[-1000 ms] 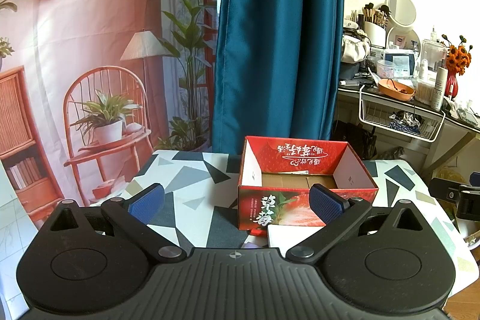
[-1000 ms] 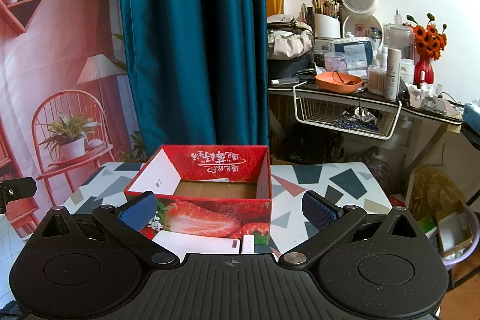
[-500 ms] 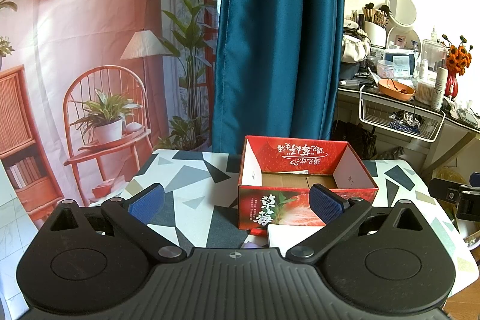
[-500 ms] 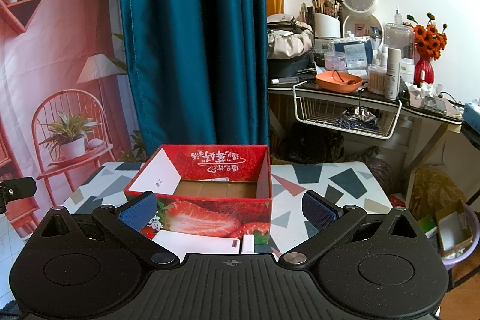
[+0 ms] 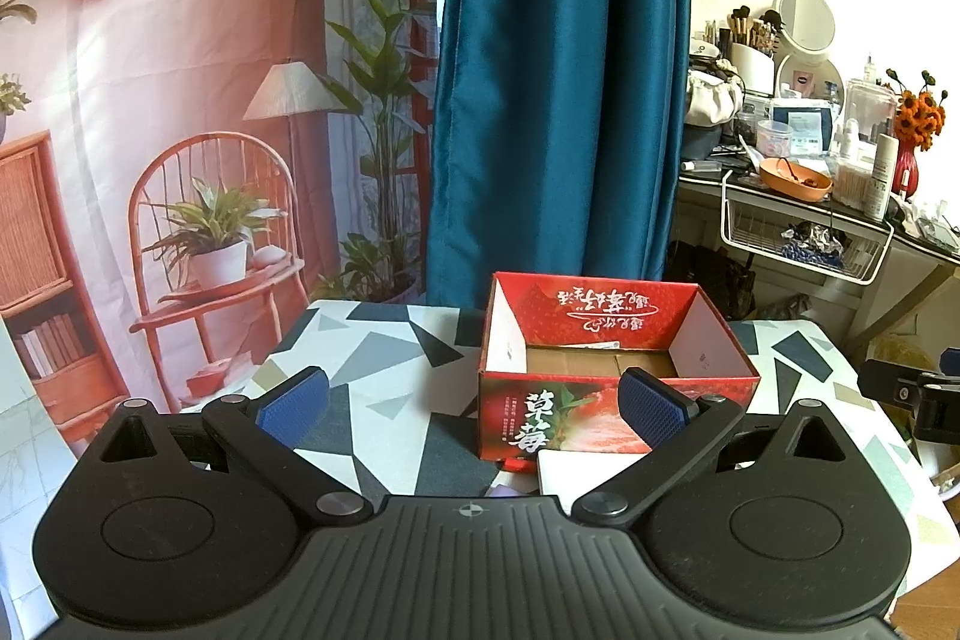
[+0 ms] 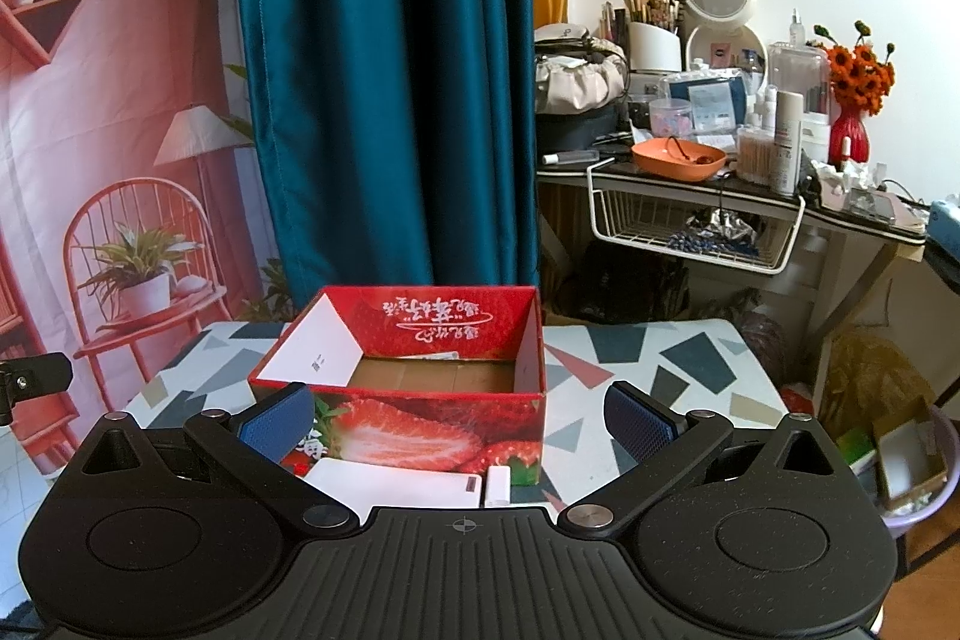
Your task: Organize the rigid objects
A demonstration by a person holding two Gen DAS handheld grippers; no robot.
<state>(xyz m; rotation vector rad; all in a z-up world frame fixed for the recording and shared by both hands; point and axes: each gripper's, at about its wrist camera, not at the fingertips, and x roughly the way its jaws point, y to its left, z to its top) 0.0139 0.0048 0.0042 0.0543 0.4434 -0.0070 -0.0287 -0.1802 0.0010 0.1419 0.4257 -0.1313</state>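
An open red strawberry carton [image 5: 612,340] [image 6: 420,376] stands on the patterned table [image 5: 384,370] [image 6: 660,370]; its cardboard floor looks nearly bare. In front of it lie a flat white box [image 6: 390,481] [image 5: 576,472] and a small white block [image 6: 498,484]. My left gripper [image 5: 474,400] hangs open above the table's near side, left of the carton's front. My right gripper [image 6: 459,421] is open too, with the carton's front face and both white items showing between its fingers. Neither holds anything.
A teal curtain [image 5: 558,70] and a printed backdrop [image 5: 180,100] hang behind the table. A cluttered vanity desk [image 6: 720,184] with a wire basket [image 6: 690,232] stands to the right. On the floor at right sits a purple bin [image 6: 912,466].
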